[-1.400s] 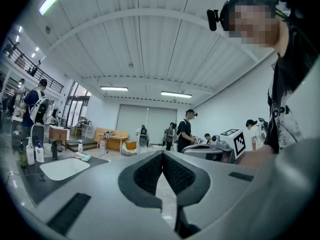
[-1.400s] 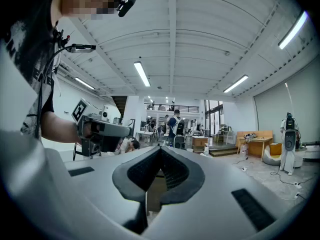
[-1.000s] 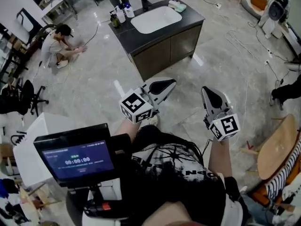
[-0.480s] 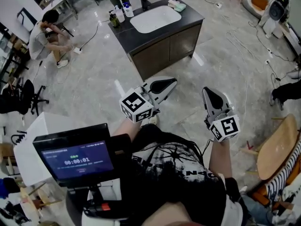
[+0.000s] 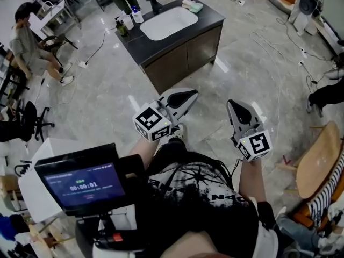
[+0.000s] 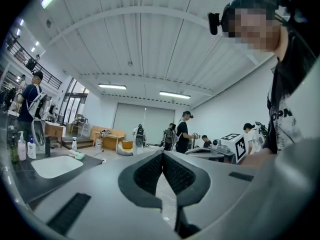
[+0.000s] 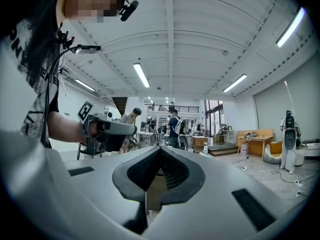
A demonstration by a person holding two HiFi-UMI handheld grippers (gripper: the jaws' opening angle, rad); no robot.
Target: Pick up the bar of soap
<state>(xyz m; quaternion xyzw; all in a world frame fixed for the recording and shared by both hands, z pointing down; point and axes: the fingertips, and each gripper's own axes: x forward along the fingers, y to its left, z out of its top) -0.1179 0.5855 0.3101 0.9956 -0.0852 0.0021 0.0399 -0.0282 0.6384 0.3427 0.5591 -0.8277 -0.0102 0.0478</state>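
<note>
Well, closest in, my own shirt and a screen (image 5: 80, 184) at 7 o'clock block the floor under me. Ahead, my left gripper (image 5: 189, 97) and right gripper (image 5: 235, 107) hang side by side, apart from each other. Both are clenched tight on nothing, and each gripper view shows the ribbed pads pressed together. A wooden chair (image 5: 317, 160) at 3 o'clock is cut off by the edge. Far off at 12 o'clock stands the counter (image 5: 212, 21) with its white sink (image 5: 148, 34). The soap (image 5: 195, 7) lies on the counter at the sink's 1 o'clock corner, well apart from both grippers. It is small and pale green, its shape hard to make out. Bottles (image 5: 126, 21) at the sink's 9 o'clock blur together.
</note>
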